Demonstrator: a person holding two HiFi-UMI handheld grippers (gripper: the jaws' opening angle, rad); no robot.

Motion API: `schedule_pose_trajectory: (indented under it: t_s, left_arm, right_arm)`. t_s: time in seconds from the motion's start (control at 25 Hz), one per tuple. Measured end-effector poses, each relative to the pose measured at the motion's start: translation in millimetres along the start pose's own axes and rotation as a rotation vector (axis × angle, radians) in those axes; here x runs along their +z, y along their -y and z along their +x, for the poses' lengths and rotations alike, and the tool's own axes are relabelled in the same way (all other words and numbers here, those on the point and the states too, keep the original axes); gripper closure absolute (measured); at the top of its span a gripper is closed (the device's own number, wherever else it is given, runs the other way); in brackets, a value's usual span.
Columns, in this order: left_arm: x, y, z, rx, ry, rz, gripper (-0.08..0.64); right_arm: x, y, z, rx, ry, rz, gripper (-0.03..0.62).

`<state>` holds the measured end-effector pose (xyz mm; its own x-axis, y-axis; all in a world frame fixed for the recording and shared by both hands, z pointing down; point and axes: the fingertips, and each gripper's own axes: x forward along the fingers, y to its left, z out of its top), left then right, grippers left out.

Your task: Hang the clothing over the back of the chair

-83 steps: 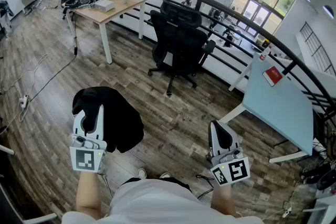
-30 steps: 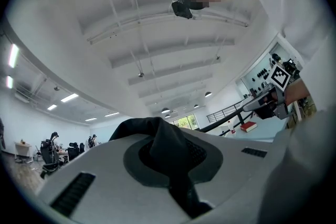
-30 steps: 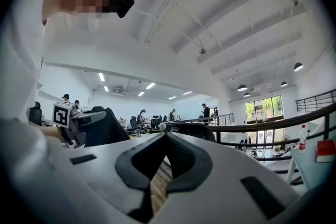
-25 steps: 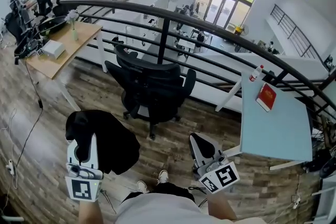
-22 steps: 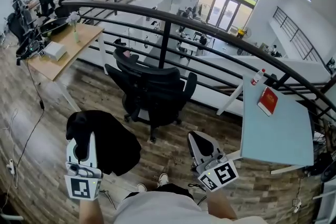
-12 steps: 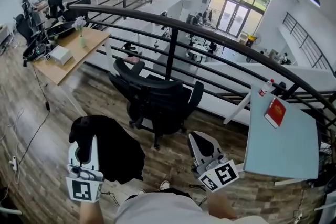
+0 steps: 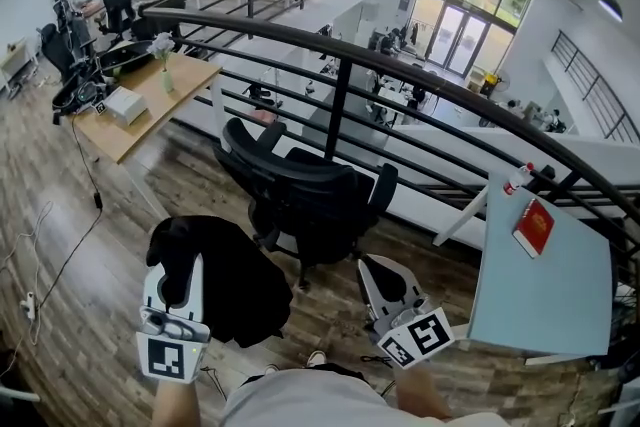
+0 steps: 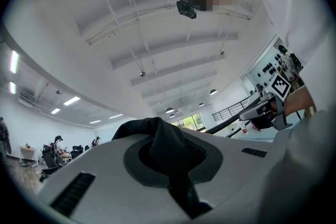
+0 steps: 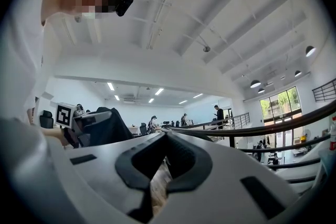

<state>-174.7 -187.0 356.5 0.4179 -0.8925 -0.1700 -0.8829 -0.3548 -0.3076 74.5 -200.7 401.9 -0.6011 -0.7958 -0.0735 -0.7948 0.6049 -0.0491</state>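
left gripper point(image 7: 176, 267) clamped on black clothing point(image 7: 240, 287), lower left | right gripper point(image 7: 383, 277) jaws pressed together, empty | chair point(image 7: 312, 200) at centre, well apart | risk: single-point grip, so the bunched cloth may slide off the backrest or snag an armrest

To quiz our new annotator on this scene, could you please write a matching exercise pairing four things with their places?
1. black garment
2. black office chair
3. red book
4. white box

A. on the pale blue table
B. on the wooden desk
C. clamped in the left gripper
D. standing by the railing

Pairs: 1-C, 2-D, 3-A, 4-B.
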Motion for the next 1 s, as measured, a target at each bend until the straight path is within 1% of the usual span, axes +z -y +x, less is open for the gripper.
schedule_pose_trajectory:
  t_s: [0.2,0.36,0.44,0.6,0.72,0.84,0.92,1.0]
  left_arm:
    - [-0.3,-5.2,17.6,-0.009,0.024,-0.001,0.523]
    - [-2.0,-17.1,47.9,-0.066,0.002,0.076,0.522]
    - [10.1,-23.4,68.2,-0.074,0.007,0.092,0.522]
    - [28.8,-35.2,111.1,-0.073,0.007,0.115,0.522]
    - [42.1,-44.7,141.7,-0.067,0.052,0.119,0.522]
    - [58.2,-54.0,164.5,-0.066,0.087,0.138,0.522]
    - [69.5,-59.6,180.1,-0.069,0.099,0.161,0.522]
    - [76.1,-63.9,200.3,-0.073,0.091,0.196,0.522]
  right_arm:
    - [-4.2,-1.3,-0.3,0.001,-0.011,0.007,0.577]
    - [-4.3,1.1,3.9,-0.006,-0.011,0.003,0.577]
    - [-1.0,2.4,4.1,-0.008,-0.012,0.005,0.577]
    - [5.4,-1.8,8.6,0.020,-0.005,-0.003,0.577]
    - [8.2,-5.3,12.4,0.032,0.003,-0.013,0.577]
    - [8.6,-3.0,13.8,0.028,0.004,-0.018,0.577]
    - [8.3,0.9,13.5,0.018,0.001,-0.018,0.577]
    - [8.0,4.3,12.9,0.011,-0.003,-0.016,0.577]
